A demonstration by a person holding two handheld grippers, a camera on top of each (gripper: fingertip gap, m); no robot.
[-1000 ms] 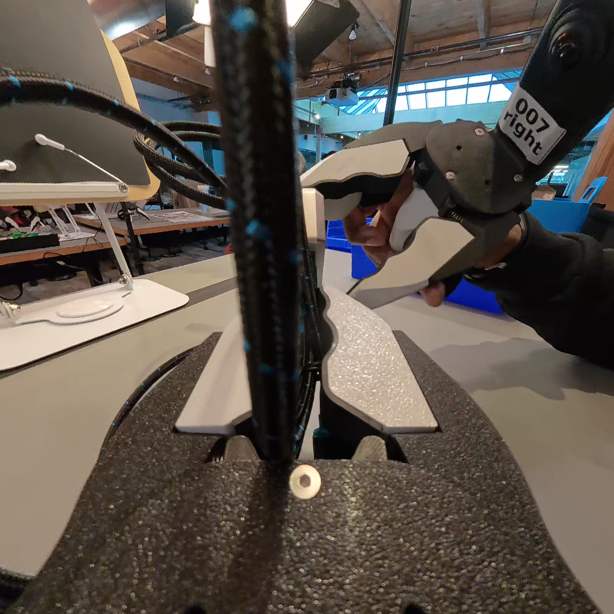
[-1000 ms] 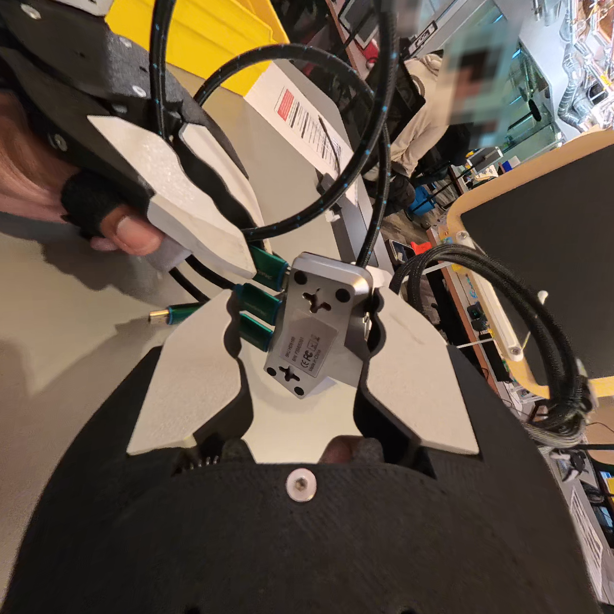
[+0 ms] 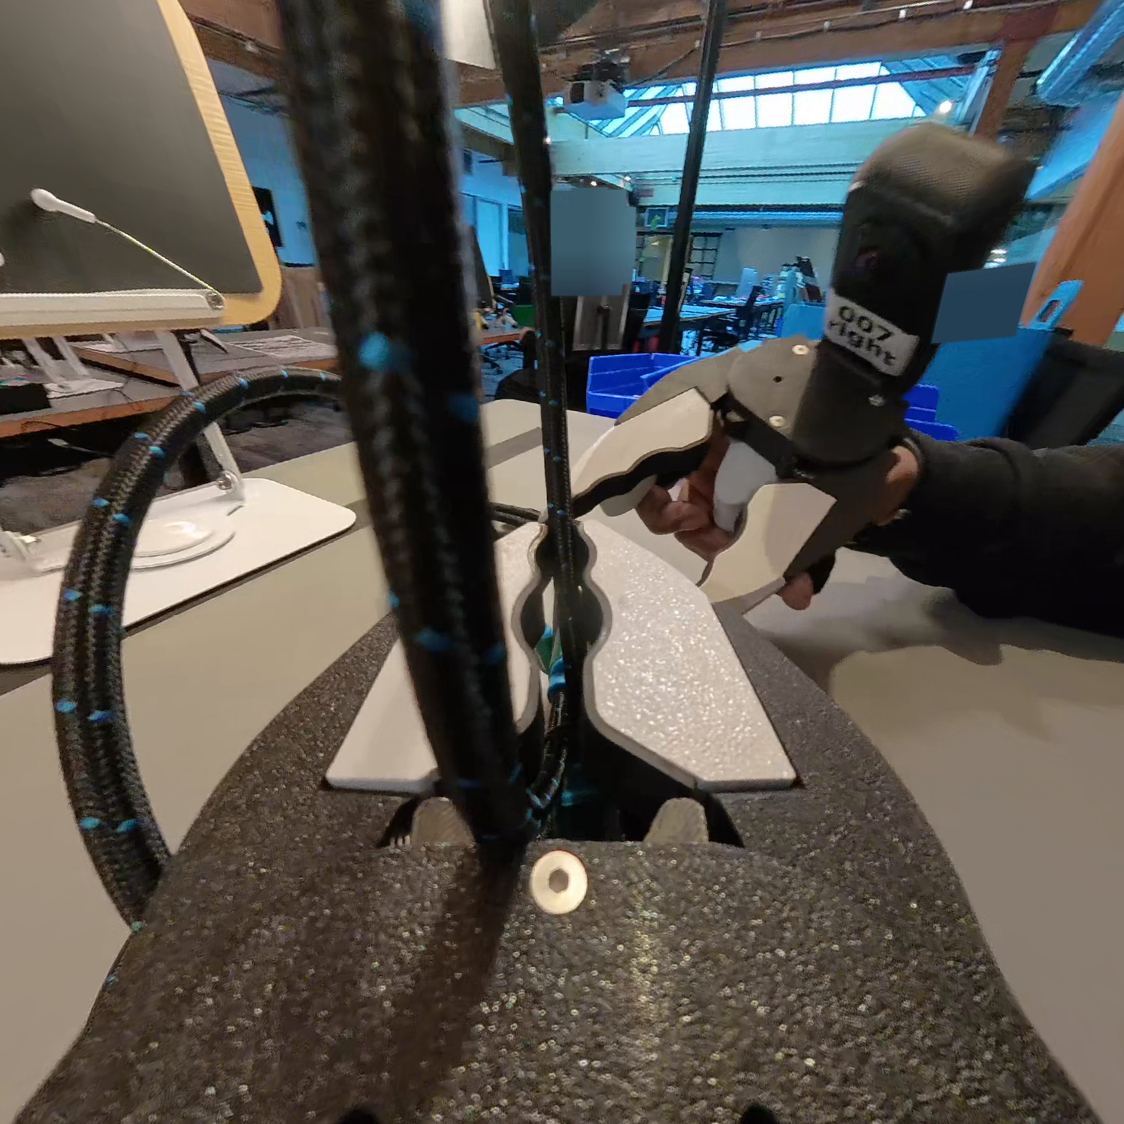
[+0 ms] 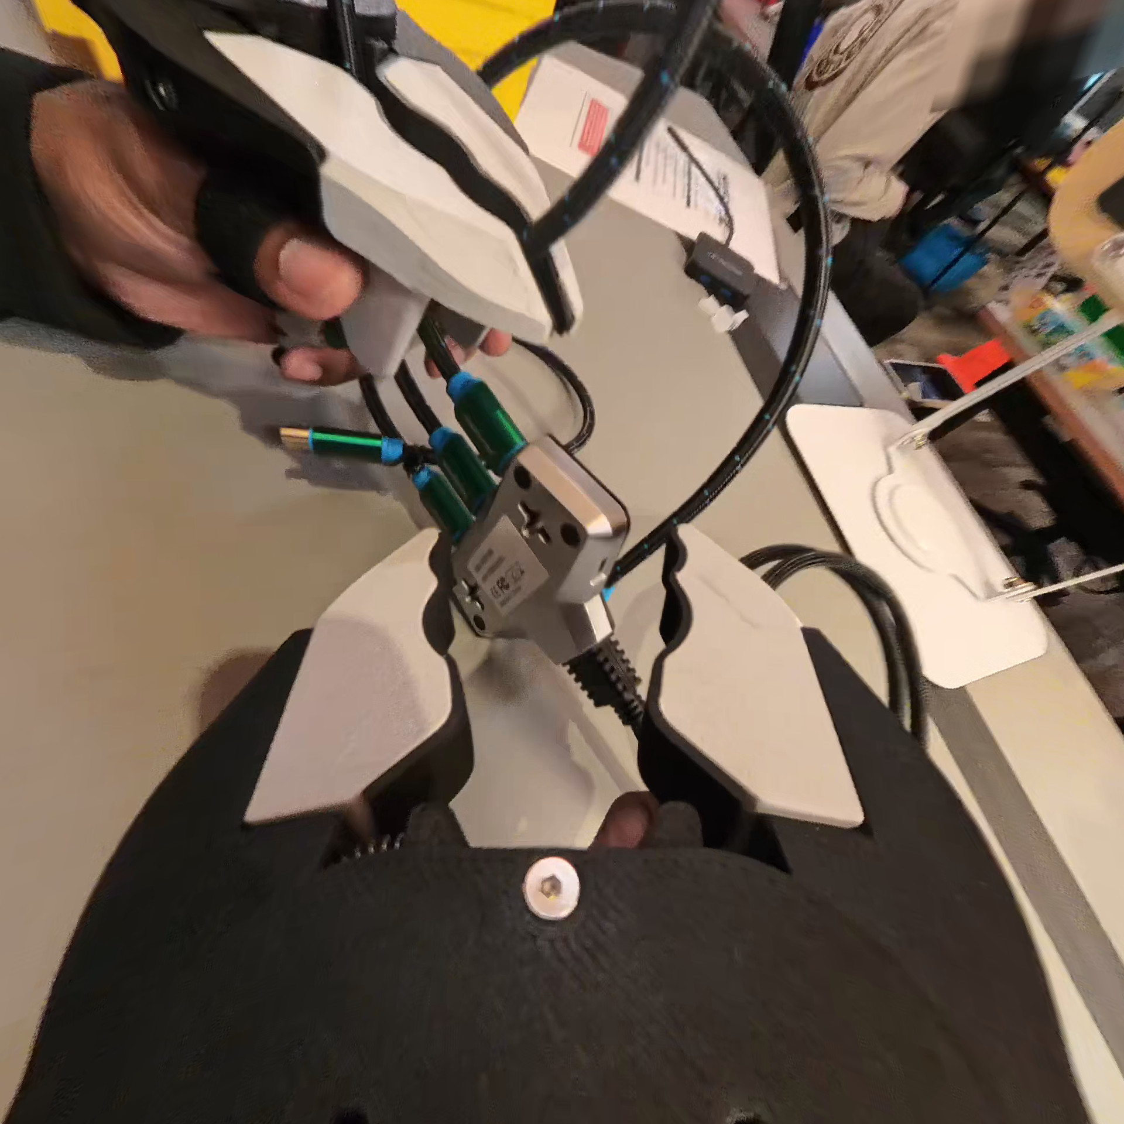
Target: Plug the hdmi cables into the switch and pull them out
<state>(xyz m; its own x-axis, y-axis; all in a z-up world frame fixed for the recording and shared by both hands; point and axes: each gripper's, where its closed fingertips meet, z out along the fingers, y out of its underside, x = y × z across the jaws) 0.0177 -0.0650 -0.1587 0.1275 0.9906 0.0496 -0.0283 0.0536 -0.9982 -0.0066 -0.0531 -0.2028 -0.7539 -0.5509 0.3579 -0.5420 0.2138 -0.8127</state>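
Three green-shelled HDMI plugs [image 4: 468, 462] sit in the silver metal switch [image 4: 541, 547] between the spread right claw [image 4: 550, 584]; the left claw [image 3: 556, 547] pinches a black braided cable [image 3: 556, 426], likely for extraction.

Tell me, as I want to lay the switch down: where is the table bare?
Bare table left of the switch, this side of the loose green plug. Crowded: cables loop over the far side, and the white stand base fills the right edge.

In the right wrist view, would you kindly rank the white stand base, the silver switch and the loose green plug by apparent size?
1. White stand base, largest, though farther away.
2. Silver switch.
3. Loose green plug, smallest.
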